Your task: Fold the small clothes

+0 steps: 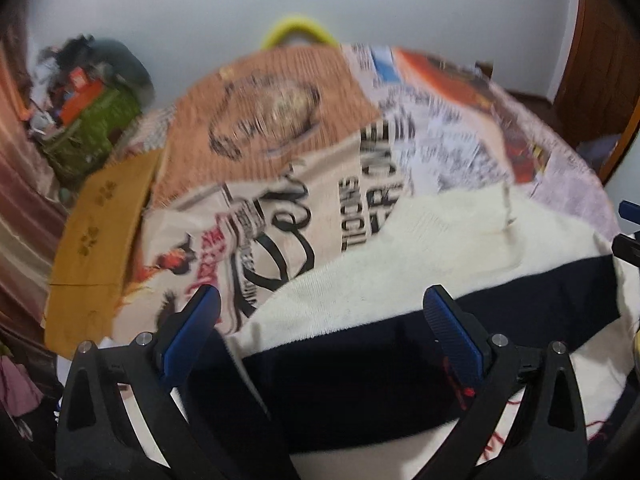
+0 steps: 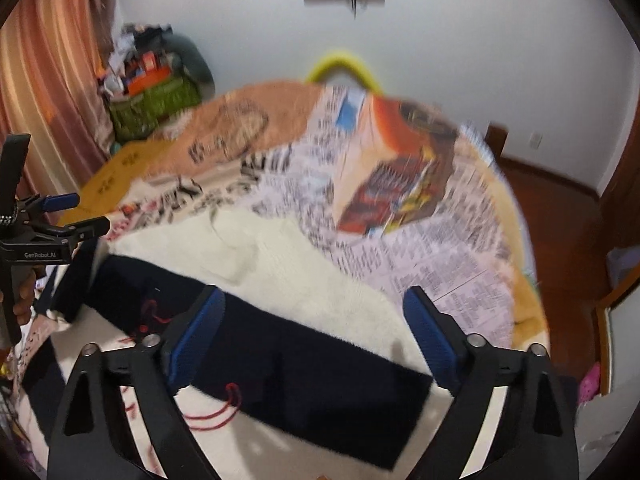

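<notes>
A cream knit garment (image 1: pixel 440 232) with a wide dark navy band (image 1: pixel 380 368) and loose red threads lies spread on a paper-covered table. My left gripper (image 1: pixel 320 304) hangs open over the navy band, and its blue pads (image 1: pixel 188 332) hold nothing. In the right wrist view the same cream garment (image 2: pixel 304 264) and navy band (image 2: pixel 320 376) lie under my right gripper (image 2: pixel 314 300), which is open and empty. The left gripper (image 2: pixel 80 214) shows at the left edge of that view, held by a hand, near the band's far end. Both views are blurred.
Newspapers and printed sheets (image 2: pixel 440 240) cover the round table. A brown cardboard piece (image 1: pixel 100 232) lies at its left edge. Behind it are a yellow hoop (image 1: pixel 298 30), a green basket of clutter (image 2: pixel 156 104), a curtain (image 2: pixel 48 60) and a wooden floor (image 2: pixel 560 216) at right.
</notes>
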`<state>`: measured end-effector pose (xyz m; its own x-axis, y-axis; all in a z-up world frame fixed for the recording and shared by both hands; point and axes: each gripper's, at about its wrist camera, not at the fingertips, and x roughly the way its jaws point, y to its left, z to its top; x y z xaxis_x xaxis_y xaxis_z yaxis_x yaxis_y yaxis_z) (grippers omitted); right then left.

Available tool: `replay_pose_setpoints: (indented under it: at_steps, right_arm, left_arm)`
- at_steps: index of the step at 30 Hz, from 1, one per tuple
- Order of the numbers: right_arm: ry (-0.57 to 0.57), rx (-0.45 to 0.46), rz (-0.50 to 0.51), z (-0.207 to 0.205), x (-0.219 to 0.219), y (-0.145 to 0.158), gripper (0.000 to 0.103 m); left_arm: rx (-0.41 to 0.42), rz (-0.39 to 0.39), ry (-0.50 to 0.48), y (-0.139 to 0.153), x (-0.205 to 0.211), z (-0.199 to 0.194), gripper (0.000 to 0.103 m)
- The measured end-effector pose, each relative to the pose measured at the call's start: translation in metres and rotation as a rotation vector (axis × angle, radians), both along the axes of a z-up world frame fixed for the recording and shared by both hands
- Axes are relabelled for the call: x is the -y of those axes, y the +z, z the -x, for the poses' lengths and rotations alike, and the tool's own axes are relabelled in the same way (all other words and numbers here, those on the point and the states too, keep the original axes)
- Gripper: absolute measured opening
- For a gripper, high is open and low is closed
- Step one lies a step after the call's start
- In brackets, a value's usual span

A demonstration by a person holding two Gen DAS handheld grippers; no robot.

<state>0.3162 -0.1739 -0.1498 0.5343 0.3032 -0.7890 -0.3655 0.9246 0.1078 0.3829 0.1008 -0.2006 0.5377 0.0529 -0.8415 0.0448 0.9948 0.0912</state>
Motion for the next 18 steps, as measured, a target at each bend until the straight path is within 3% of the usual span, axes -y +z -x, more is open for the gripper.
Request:
replay_pose_setpoints:
  at_steps: [3, 8, 11, 13, 14, 16, 17, 18]
  right_arm:
    - [0.036, -0.064, 0.026, -0.017, -0.004, -0.020, 0.082]
    - [0.087, -0.128, 0.047, -0.041, -0.008, -0.042, 0.072]
    - [0.101, -0.121, 0.081, -0.048, -0.009, -0.046, 0.070]
    - [0.106, -0.161, 0.048, -0.055, -0.008, -0.049, 0.068]
    - [0.101, -0.173, 0.031, -0.056, -0.007, -0.049, 0.065]
    - [0.104, -0.179, 0.019, -0.058, -0.005, -0.051, 0.056]
    - [0.114, -0.174, 0.014, -0.055, -0.005, -0.050, 0.049]
    - [0.125, -0.172, 0.007, -0.055, -0.006, -0.049, 0.037]
  left_arm:
    - [-0.084, 0.044, -0.017, -0.025, -0.008, -0.021, 0.091]
    - [-0.168, 0.089, -0.034, -0.053, -0.015, -0.044, 0.085]
    - [-0.218, 0.148, -0.050, -0.066, -0.014, -0.053, 0.076]
    - [-0.246, 0.212, -0.049, -0.073, -0.014, -0.056, 0.070]
    - [-0.244, 0.230, -0.047, -0.073, -0.014, -0.056, 0.069]
    - [-0.235, 0.249, -0.061, -0.073, -0.012, -0.054, 0.058]
    - [-0.232, 0.258, -0.073, -0.072, -0.011, -0.053, 0.053]
    - [-0.232, 0.270, -0.080, -0.071, -0.010, -0.051, 0.042]
